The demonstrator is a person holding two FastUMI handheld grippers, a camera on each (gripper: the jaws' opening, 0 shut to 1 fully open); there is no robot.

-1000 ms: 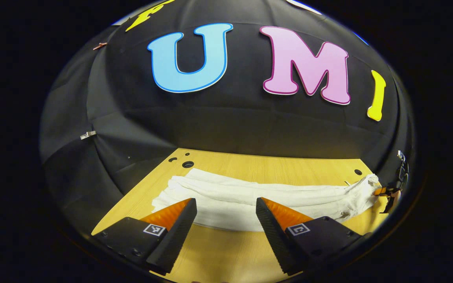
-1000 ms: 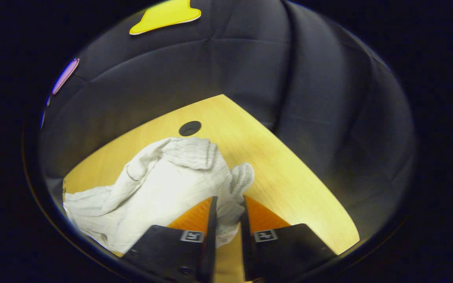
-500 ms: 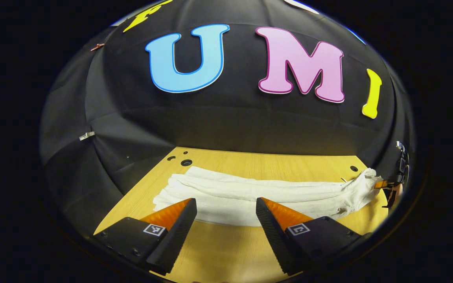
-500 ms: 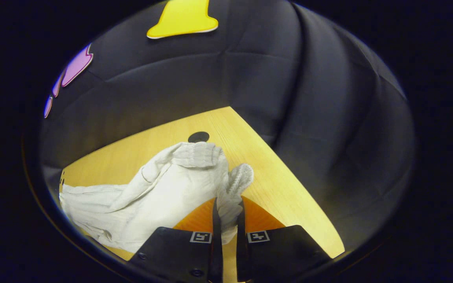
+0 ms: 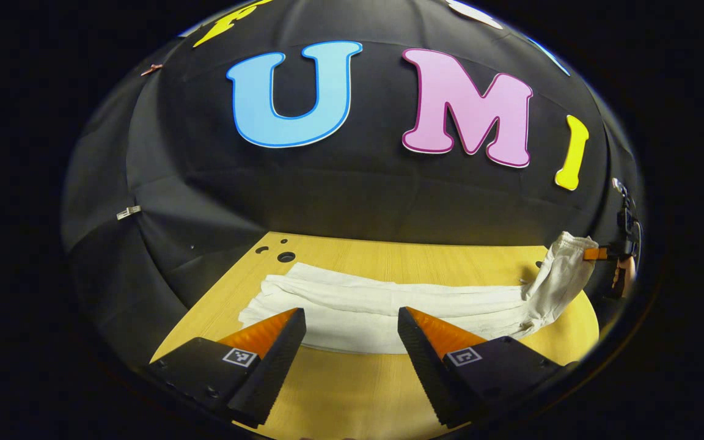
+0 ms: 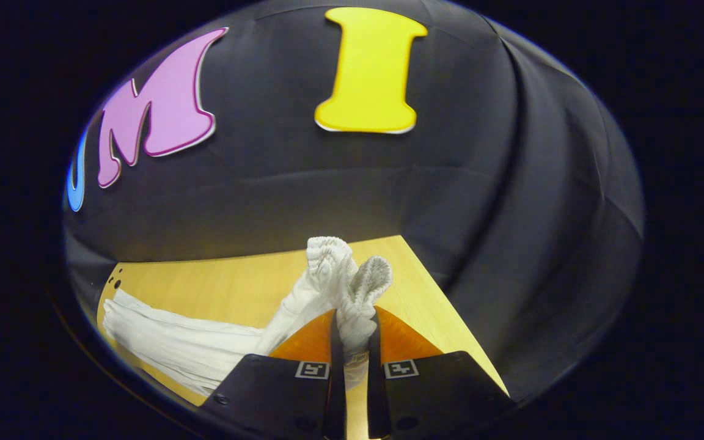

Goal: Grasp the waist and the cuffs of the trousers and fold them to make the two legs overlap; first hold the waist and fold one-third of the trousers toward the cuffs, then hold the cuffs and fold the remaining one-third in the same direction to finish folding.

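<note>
A pale wooden table [image 5: 352, 391] with a visible grain takes up the lower half of the left gripper view, backed by the booth's black cloth wall [image 5: 340, 189], which hangs in soft folds. A few dark round holes [image 5: 286, 256] sit in the tabletop toward 10 o'clock, near the far left corner. The white trousers [image 5: 388, 305] lie stretched across the table from 9 to 3 o'clock, legs stacked one on the other, the cuffs [image 5: 260, 308] at the 9 o'clock end.

The left gripper [image 5: 352, 333] hangs wide open just short of the trousers' near edge — nothing between its fingers. At 3 o'clock, the waist [image 5: 563, 260] is lifted off the table, pinched by the right gripper [image 5: 596, 253].

In the right gripper view, the right gripper [image 6: 352, 342] is clamped nearly closed on the gathered waist [image 6: 343, 275], whose ribbed band bunches above the fingertips. The rest of the trousers [image 6: 175, 342] trails down toward 8 o'clock onto the table [image 6: 230, 287], whose far right corner meets the cloth wall at 1 o'clock.
</note>
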